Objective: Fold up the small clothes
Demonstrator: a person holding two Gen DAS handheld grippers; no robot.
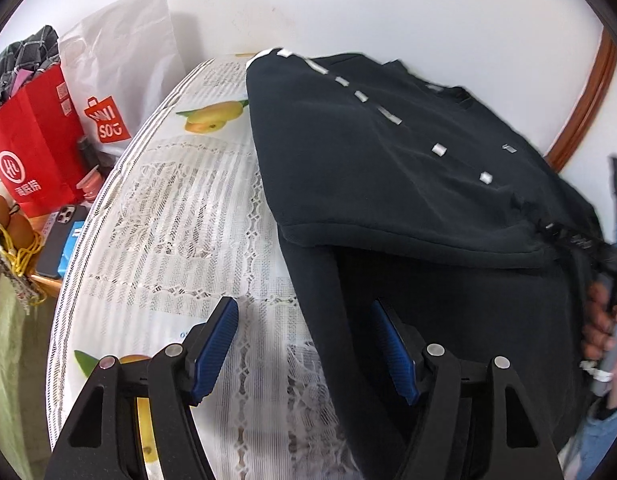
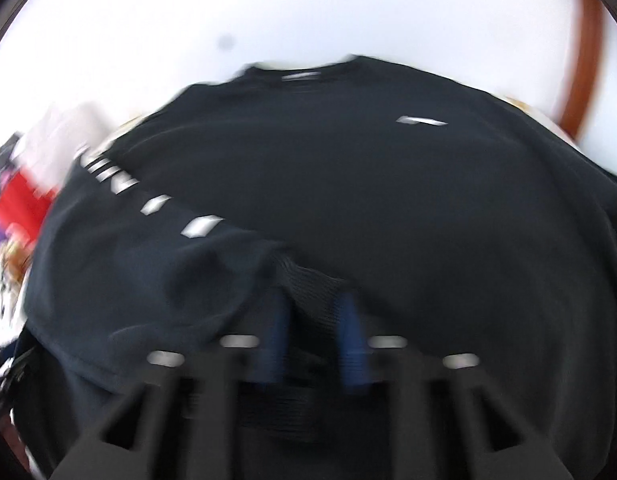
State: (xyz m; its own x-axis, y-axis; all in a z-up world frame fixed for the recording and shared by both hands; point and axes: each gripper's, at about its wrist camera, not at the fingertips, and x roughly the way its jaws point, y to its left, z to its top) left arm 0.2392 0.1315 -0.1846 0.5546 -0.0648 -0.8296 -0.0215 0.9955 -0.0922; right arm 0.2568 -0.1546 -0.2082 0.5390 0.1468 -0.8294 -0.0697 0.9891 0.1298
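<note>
A black sweatshirt (image 1: 388, 160) with silver rectangles along its sleeve lies on the lace tablecloth (image 1: 180, 220). One sleeve (image 1: 408, 236) is folded across the body toward the right. My left gripper (image 1: 303, 306) is open just above the garment's left edge, one blue pad (image 1: 216, 344) over the lace and the other over black fabric. The right wrist view is blurred. In it my right gripper (image 2: 314, 300) has its blue pads close together on the ribbed sleeve cuff (image 2: 312, 276), with the sweatshirt (image 2: 348, 184) spread beyond.
A red paper bag (image 1: 32, 152), a white shopping bag (image 1: 120, 72) and a phone (image 1: 60, 236) stand off the table's left edge. A white wall and a brown curved wooden frame (image 1: 588, 100) lie behind. A person's hand (image 1: 600, 320) is at the right.
</note>
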